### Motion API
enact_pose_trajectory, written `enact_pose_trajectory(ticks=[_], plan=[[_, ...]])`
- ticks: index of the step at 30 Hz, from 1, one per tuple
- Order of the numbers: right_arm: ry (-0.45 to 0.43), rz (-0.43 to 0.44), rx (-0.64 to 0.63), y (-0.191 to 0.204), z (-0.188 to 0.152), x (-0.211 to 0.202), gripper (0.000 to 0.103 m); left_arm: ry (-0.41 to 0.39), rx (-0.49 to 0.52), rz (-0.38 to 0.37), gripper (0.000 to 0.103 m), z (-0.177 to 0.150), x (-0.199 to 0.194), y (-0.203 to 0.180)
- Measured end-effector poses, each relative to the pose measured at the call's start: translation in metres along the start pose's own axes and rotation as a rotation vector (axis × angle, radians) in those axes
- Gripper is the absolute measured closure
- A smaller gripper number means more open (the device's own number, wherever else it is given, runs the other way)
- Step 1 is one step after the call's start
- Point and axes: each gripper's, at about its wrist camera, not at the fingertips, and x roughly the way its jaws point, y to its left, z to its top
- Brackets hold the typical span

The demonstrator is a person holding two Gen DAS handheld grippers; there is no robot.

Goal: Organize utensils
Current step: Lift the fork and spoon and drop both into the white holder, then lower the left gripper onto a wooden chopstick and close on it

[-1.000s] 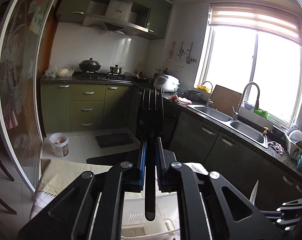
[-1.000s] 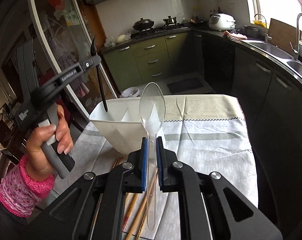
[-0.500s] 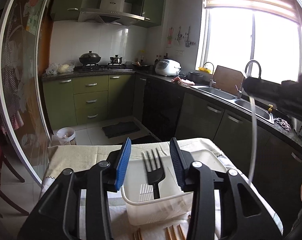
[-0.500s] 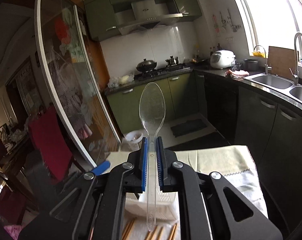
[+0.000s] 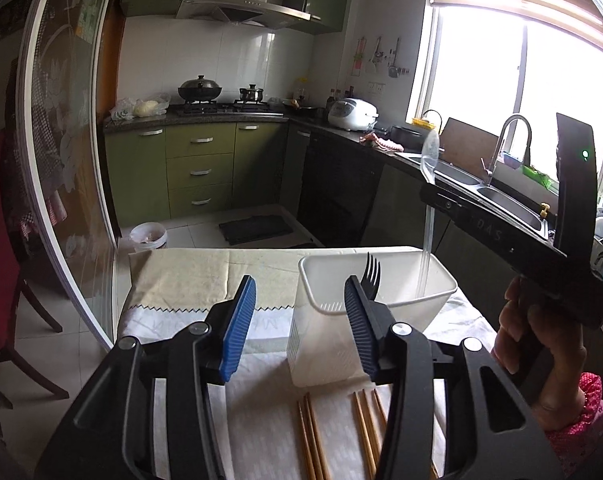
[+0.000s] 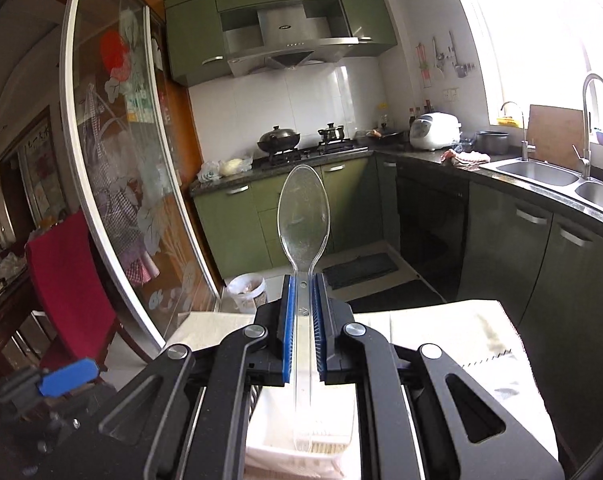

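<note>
Left gripper (image 5: 299, 312), lower centre of frame: jaws spread wide, holding nothing. Black fork (image 5: 372, 278) stands in the white caddy (image 5: 437, 304), centre right. Right gripper (image 6: 301, 332): jaws clamped on the clear spoon (image 6: 303, 216), handle hanging over the caddy.

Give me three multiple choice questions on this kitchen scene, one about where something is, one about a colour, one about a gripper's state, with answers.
1. Where is the black fork?
A. in the white bin
B. on the stove
C. in the sink

2. What colour is the spoon?
A. red
B. clear
C. black

3. How is the left gripper?
A. shut on chopsticks
B. shut on the fork
C. open

Answers:
1 A, its tines stick up out of the bin.
2 B, cabinets show through it.
3 C, its blue pads stand wide apart, holding nothing.
</note>
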Motion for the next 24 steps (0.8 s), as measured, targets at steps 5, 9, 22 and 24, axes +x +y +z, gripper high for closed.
enact_pose_trajectory(ticks=[5,9,22,24], plan=[[0.029,-0.017,-0.031,0.0,-0.032,0.0,0.09,0.078,-0.015,-0.005,0.058,-0.01,0.004,0.003],[0.056,-0.036,-0.076,0.002,-0.05,-0.007,0.077,0.153,0.05,0.017,0.058,-0.018,0.01,-0.008],[0.147,-0.076,-0.061,-0.04,-0.101,-0.107,0.069,0.691,0.113,0.068,0.071,-0.093,0.075,-0.008],[0.186,-0.082,-0.039,-0.054,-0.112,-0.115,0.069,0.727,0.107,0.08,0.075,-0.101,0.082,-0.008]])
